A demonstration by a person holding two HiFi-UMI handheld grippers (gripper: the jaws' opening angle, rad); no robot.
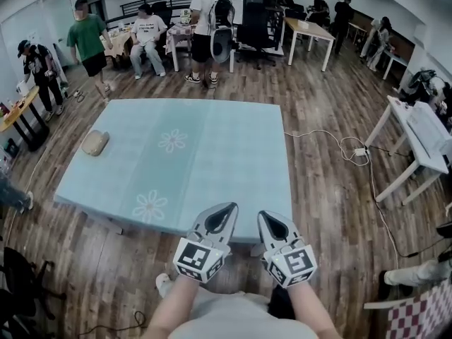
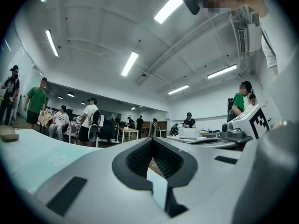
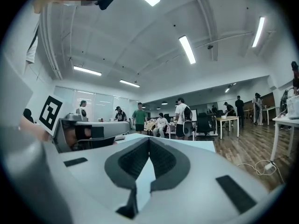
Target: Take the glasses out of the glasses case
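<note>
Glasses case point(image 1: 94, 143) is lying far off on the table point(image 1: 233, 154), so the left gripper point(image 1: 227, 209) and right gripper point(image 1: 263, 217), both hanging with jaws closed and empty, are probably needing to reach over, opening on the way.

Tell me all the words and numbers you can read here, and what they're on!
No words or numbers can be read.
Marker cube on the left hand-held gripper: black-and-white square pattern, no letters.
Marker cube on the right hand-held gripper: the same.
Seated person's white T-shirt: dark print, too small to read.
</note>
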